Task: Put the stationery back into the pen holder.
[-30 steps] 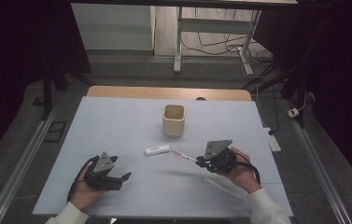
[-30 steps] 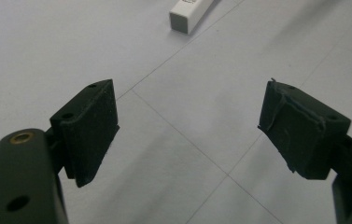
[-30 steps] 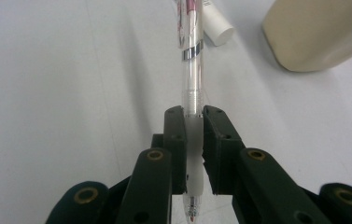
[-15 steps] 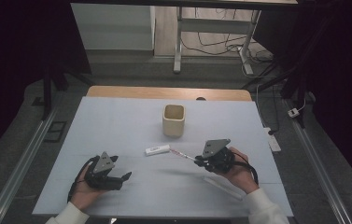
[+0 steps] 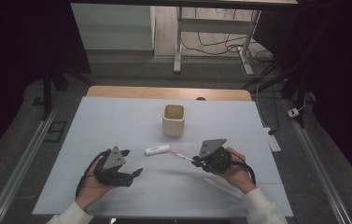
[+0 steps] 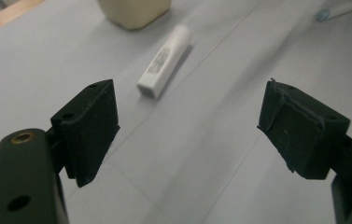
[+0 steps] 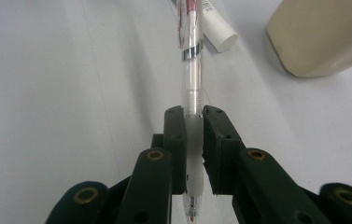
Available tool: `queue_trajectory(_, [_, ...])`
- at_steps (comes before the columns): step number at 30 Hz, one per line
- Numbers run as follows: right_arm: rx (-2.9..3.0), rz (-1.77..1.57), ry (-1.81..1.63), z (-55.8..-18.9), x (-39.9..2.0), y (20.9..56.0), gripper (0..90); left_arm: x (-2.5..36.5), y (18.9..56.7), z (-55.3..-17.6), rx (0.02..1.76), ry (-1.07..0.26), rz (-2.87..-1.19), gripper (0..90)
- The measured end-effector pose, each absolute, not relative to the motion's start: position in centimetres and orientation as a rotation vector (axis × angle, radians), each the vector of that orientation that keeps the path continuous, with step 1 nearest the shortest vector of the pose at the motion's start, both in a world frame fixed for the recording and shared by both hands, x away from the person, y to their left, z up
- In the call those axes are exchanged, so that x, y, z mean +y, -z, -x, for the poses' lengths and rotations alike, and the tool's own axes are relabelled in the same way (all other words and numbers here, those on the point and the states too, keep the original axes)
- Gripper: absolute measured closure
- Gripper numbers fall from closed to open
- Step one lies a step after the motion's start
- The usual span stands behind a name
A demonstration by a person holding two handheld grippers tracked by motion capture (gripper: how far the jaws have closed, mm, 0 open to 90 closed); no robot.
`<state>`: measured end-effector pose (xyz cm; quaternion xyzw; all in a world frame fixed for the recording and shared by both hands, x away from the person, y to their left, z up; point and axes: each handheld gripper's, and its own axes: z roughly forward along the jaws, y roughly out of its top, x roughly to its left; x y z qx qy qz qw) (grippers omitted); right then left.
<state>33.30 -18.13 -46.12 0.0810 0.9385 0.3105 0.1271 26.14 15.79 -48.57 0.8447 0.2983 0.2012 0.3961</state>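
A clear pen with red inside is clamped between the black jaws of my right gripper; its tip points toward a short white tube. From above, the pen sticks out left of the right gripper, close to the white tube. A cream cup stands upright behind them. My left gripper hovers at the front left, jaws wide apart and nothing between them. Its own view looks past the open gripper at the tube and the cup's base.
A long white stick-like item lies on the pale blue table cover by the right forearm. The wooden table edge runs along the back. Metal rails flank both sides.
My left gripper has lifted a little and shifted slightly toward the white tube. The right gripper and its pen have stayed put.
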Motion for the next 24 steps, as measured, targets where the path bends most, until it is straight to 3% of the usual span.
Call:
queue_trajectory(11, [2.756,-0.232,-0.892,-33.3,-17.7,46.4,79.4,11.6,46.3,-27.7,0.626,-0.521,-2.199,20.1])
queue_trajectory(24, [2.790,-0.215,-0.879,-33.2,-16.9,47.0,79.4,8.4,46.6,-28.7,0.548,-0.496,-2.287,21.8])
